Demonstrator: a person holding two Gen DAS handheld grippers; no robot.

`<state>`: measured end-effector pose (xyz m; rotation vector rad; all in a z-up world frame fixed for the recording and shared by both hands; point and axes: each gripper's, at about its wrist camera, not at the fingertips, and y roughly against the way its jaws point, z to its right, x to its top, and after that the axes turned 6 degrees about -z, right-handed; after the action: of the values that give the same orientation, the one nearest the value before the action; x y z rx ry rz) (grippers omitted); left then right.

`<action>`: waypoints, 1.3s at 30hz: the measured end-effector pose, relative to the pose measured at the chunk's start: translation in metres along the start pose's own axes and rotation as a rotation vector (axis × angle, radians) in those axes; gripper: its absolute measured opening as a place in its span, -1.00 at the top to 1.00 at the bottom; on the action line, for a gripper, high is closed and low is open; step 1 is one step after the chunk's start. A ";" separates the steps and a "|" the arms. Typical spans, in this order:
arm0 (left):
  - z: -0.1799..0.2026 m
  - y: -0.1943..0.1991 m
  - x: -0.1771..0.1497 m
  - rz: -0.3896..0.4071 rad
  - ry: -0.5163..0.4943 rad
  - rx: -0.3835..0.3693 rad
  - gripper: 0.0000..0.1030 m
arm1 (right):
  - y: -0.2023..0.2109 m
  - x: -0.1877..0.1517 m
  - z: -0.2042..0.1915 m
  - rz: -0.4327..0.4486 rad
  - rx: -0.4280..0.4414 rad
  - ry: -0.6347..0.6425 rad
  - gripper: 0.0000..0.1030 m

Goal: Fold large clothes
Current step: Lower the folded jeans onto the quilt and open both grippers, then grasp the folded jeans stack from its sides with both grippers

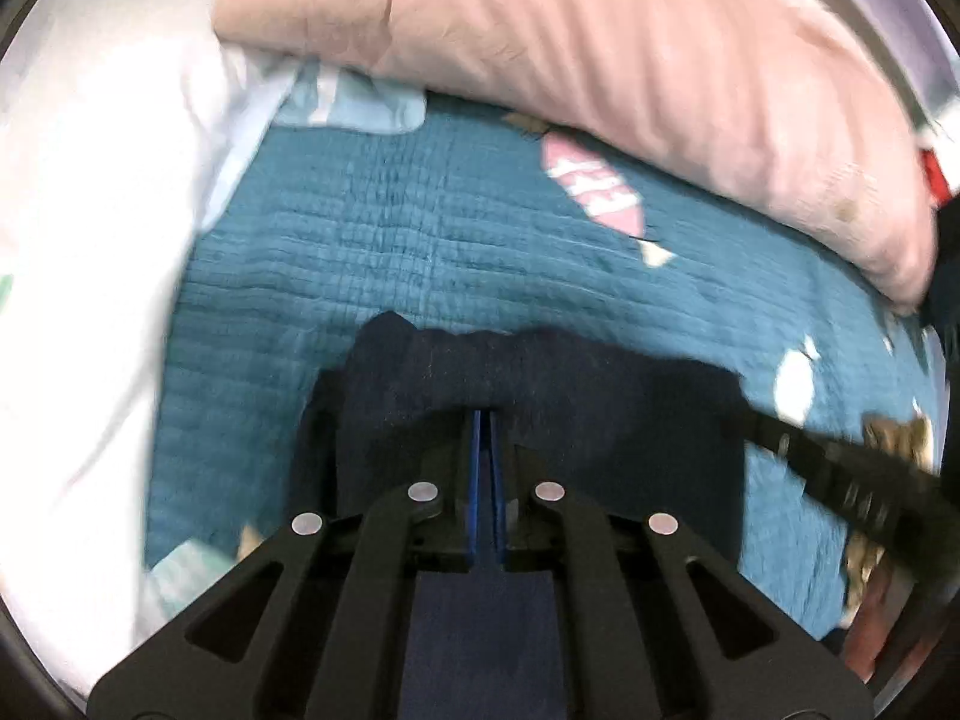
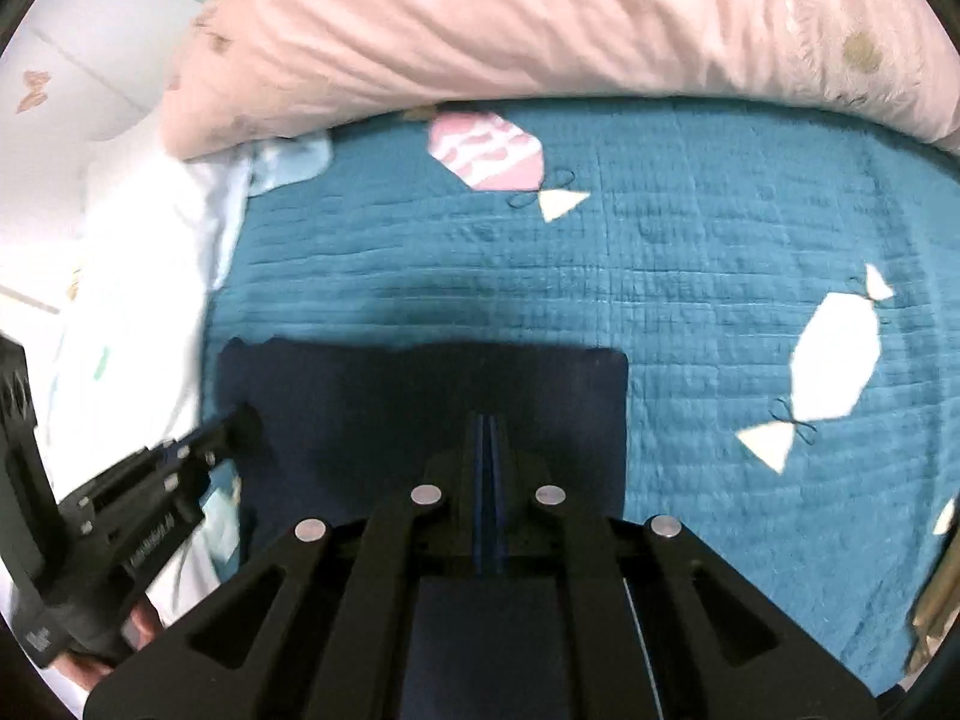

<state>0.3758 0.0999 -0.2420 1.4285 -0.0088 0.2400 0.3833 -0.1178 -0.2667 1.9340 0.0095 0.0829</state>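
Observation:
A dark navy garment (image 1: 540, 384) hangs over the teal quilt. My left gripper (image 1: 485, 420) is shut on its upper edge, which bunches around the jaws. My right gripper (image 2: 487, 426) is shut on the same navy garment (image 2: 372, 408), whose edge runs flat and straight in the right wrist view. The right gripper shows in the left wrist view (image 1: 840, 468) at the right, holding the cloth's far end. The left gripper shows in the right wrist view (image 2: 198, 450) at the left, on the cloth's other corner.
A teal quilt (image 2: 660, 276) with pink and white candy prints covers the bed. A pink pillow (image 1: 600, 48) lies along the far side. White bedding (image 1: 78, 240) lies at the left.

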 end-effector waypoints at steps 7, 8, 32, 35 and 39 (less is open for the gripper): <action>-0.029 -0.046 -0.005 -0.051 0.048 -0.091 0.91 | -0.032 0.005 0.011 -0.022 0.003 -0.033 1.00; -0.030 -0.040 -0.007 -0.042 0.037 -0.095 0.91 | -0.028 0.004 0.010 -0.026 0.004 -0.025 1.00; -0.098 -0.010 -0.116 -0.039 -0.061 -0.044 -0.48 | -0.025 -0.112 0.058 -0.077 0.253 -0.164 -0.59; -0.108 -0.019 -0.118 -0.043 -0.024 -0.116 -0.49 | -0.037 -0.118 0.045 -0.097 0.305 -0.164 -0.65; -0.114 -0.019 -0.123 -0.016 -0.023 -0.152 -0.50 | -0.044 -0.118 0.032 -0.076 0.268 -0.160 -0.77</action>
<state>0.2435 0.1901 -0.2955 1.2795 -0.0339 0.2058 0.2690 -0.1373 -0.3254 2.2010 -0.0124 -0.1301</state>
